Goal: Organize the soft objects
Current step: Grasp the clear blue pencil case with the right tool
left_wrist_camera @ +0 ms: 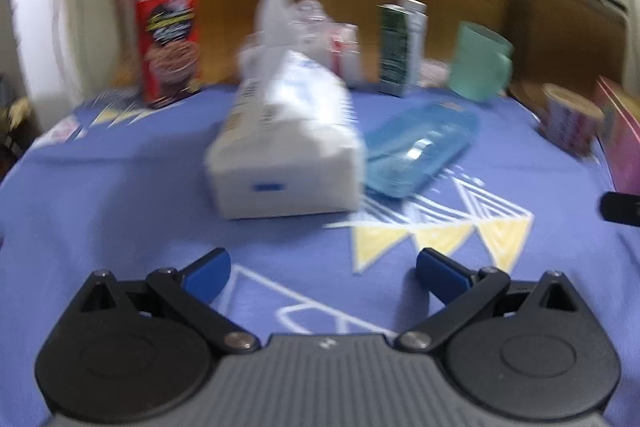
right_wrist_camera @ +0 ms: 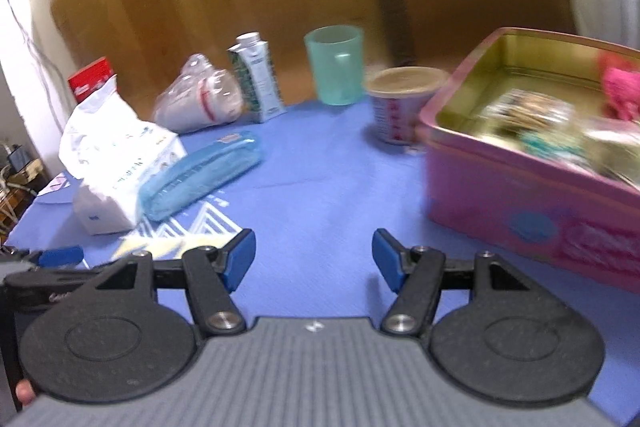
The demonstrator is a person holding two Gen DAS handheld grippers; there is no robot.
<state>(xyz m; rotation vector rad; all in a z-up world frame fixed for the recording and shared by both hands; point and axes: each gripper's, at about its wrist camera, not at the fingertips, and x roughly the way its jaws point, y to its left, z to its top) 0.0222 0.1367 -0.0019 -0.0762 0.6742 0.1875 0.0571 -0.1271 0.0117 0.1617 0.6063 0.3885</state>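
Observation:
A white tissue pack (left_wrist_camera: 286, 143) lies on the blue cloth straight ahead of my left gripper (left_wrist_camera: 324, 269), which stands open and empty a short way in front of it. A blue clear pouch (left_wrist_camera: 418, 149) rests against the pack's right side. In the right wrist view the tissue pack (right_wrist_camera: 116, 163) and the pouch (right_wrist_camera: 200, 179) lie to the left. My right gripper (right_wrist_camera: 314, 261) is open and empty over bare cloth. A pink tin (right_wrist_camera: 520, 195) at the right holds a pink fluffy item (right_wrist_camera: 622, 93) and other blurred things.
Along the back stand a red snack box (left_wrist_camera: 170, 35), a crumpled clear bag (right_wrist_camera: 200, 99), a green-and-white carton (right_wrist_camera: 256, 83), a teal cup (right_wrist_camera: 336, 65) and a paper cup (right_wrist_camera: 400, 105). A brown board and a brown chair back are behind the table. The left gripper's finger (right_wrist_camera: 60, 255) shows at the lower left.

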